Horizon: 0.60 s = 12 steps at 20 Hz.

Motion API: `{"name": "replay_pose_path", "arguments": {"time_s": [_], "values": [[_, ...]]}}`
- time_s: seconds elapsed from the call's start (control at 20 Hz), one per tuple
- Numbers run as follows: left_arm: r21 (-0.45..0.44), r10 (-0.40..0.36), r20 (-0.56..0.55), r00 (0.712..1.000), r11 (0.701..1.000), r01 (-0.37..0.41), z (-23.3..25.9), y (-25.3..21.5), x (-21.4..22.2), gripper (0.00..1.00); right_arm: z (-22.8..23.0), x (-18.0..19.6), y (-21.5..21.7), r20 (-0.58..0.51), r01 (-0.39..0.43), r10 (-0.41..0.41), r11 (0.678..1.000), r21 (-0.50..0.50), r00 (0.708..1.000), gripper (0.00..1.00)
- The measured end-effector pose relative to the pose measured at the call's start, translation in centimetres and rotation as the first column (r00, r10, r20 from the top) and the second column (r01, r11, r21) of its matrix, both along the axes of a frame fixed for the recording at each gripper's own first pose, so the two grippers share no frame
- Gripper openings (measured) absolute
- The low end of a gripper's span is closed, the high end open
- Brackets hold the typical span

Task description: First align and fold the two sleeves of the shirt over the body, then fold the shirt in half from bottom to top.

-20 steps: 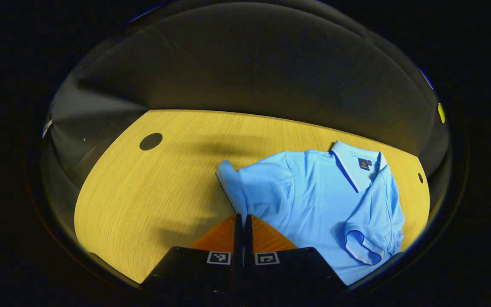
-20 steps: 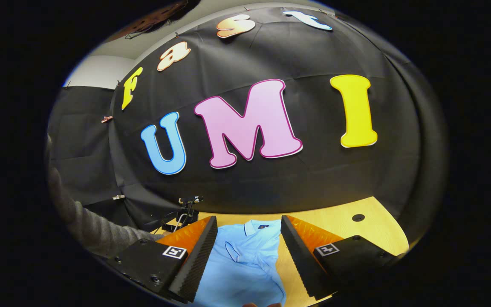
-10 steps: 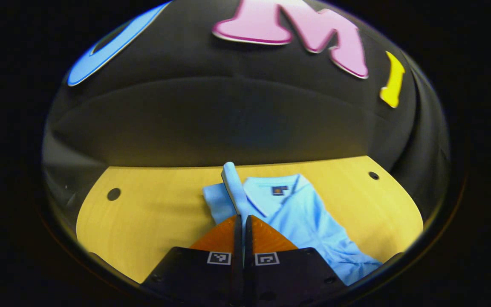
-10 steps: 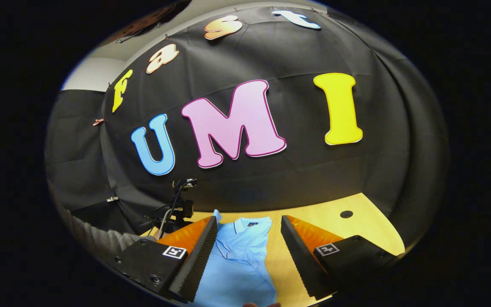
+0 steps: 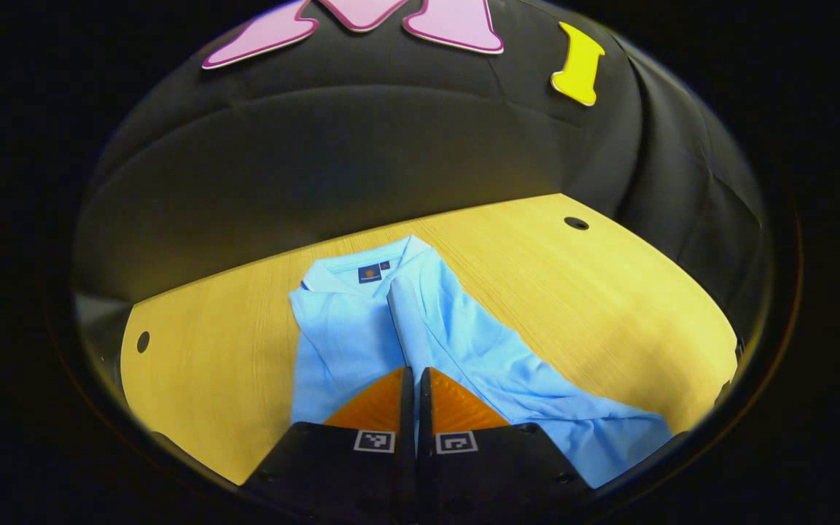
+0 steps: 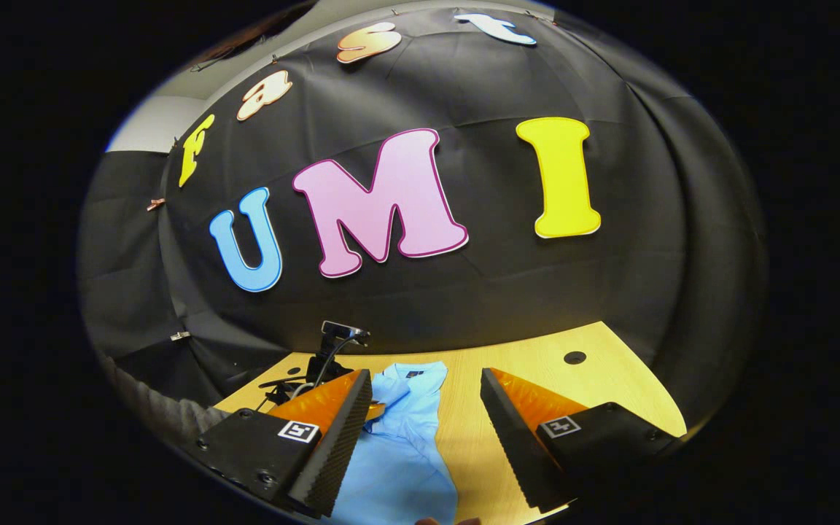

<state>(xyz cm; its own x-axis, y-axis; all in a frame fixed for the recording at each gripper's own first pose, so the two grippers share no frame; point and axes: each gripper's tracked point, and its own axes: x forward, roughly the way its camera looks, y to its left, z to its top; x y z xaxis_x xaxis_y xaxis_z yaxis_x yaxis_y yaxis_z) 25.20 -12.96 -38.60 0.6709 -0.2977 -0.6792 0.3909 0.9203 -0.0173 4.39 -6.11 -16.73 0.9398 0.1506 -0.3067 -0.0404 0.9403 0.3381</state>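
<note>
Light-blue cloth of the sleeve (image 5: 411,332) is pinched between the closed fingers of the left gripper (image 5: 415,373), held over the shirt (image 5: 362,328) body below the collar. The right gripper (image 6: 426,397) hovers spread wide, gripping nothing. The shirt lies on a yellow wooden table (image 5: 609,292) before black cloth; a small camera (image 6: 336,339) stands at the far edge.

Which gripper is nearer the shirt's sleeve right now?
Left. The left gripper is shut on the sleeve, holding it over the shirt body. The right gripper is open, off the cloth near the shirt's right edge.
</note>
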Motion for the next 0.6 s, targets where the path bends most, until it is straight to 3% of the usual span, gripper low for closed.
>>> {"name": "replay_pose_path", "arguments": {"time_s": [0.1, 0.15, 0.25, 0.3, 0.4, 0.6], "values": [[0.028, -0.003, -0.026, 1.000, 1.000, 0.004, -1.4, -0.1, -0.4, 0.06, -0.4, -0.3, 0.1, -0.006, -0.003, 0.003, 1.000, -0.005, 1.000, 0.94], [0.040, -0.001, -0.040, 0.999, 0.999, 0.003, -1.9, 0.0, -0.4, 0.01, -0.7, -0.5, 0.2, -0.012, -0.006, 0.005, 1.000, -0.008, 1.000, 0.94], [0.041, 0.009, -0.045, 0.999, 0.999, -0.007, -2.4, -0.1, -0.3, 0.06, -1.6, -0.8, 0.5, -0.029, -0.011, 0.010, 1.000, -0.016, 1.000, 0.94], [0.044, 0.013, -0.037, 0.999, 0.999, -0.011, -2.6, 0.0, -0.1, 0.20, -2.0, -1.1, 0.6, -0.039, -0.013, 0.012, 1.000, -0.017, 0.999, 0.94], [0.069, 0.030, -0.025, 0.999, 0.997, -0.028, -2.6, 0.6, 0.2, 0.27, -3.1, -1.6, 0.9, -0.066, -0.014, 0.013, 1.000, -0.015, 0.998, 0.94], [0.071, 0.064, 0.000, 0.998, 0.995, -0.064, -1.8, 1.5, -0.8, 0.84, -6.3, -3.2, 1.2, -0.155, -0.006, 0.003, 1.000, -0.014, 0.988, 0.94]]}}
